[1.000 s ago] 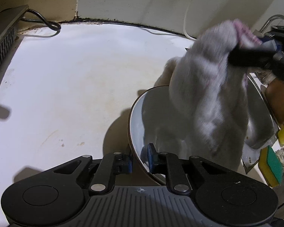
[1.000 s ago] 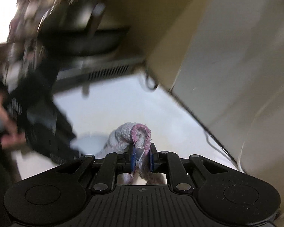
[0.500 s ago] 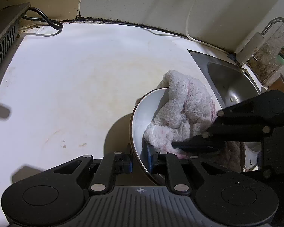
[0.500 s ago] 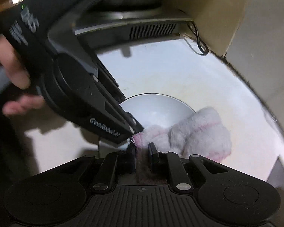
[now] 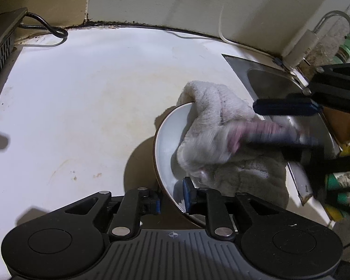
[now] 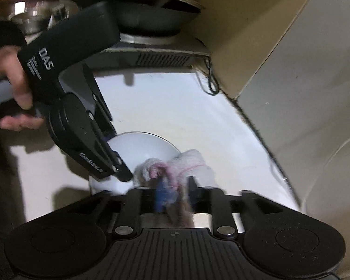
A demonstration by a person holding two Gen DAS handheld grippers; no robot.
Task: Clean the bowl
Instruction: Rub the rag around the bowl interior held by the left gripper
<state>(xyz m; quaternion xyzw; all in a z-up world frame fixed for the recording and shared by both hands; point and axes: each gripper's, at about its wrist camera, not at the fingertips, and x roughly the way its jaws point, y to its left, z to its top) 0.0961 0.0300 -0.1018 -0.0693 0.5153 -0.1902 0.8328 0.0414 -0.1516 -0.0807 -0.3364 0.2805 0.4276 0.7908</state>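
We see one bowl (image 5: 168,144), white inside with a dark rim, standing tilted on the white tabletop (image 5: 81,98). One towel (image 5: 219,126), off-white with pink stitching, lies bunched in the bowl and spills over its far edge and its right side. The left claw (image 5: 171,197) stands narrow and pinches the bowl's near rim: one blue pad is inside the bowl, the other outside it. In the right wrist view the same claw (image 6: 119,170) reaches in from the left, with a hand (image 6: 14,93) gripping its handle. The right claw (image 6: 175,193) sits just right of the left one, over the bowl's right side, and its jaws are opening. The pink fold of the towel lies between the two fingers, which are blurred, and the gap looks wider than the fold. Beyond the right claw we count one steel sink (image 5: 268,81) with one tap (image 5: 333,18). Left of the left claw sit one dark appliance (image 5: 2,46) and one black cord (image 5: 49,26).
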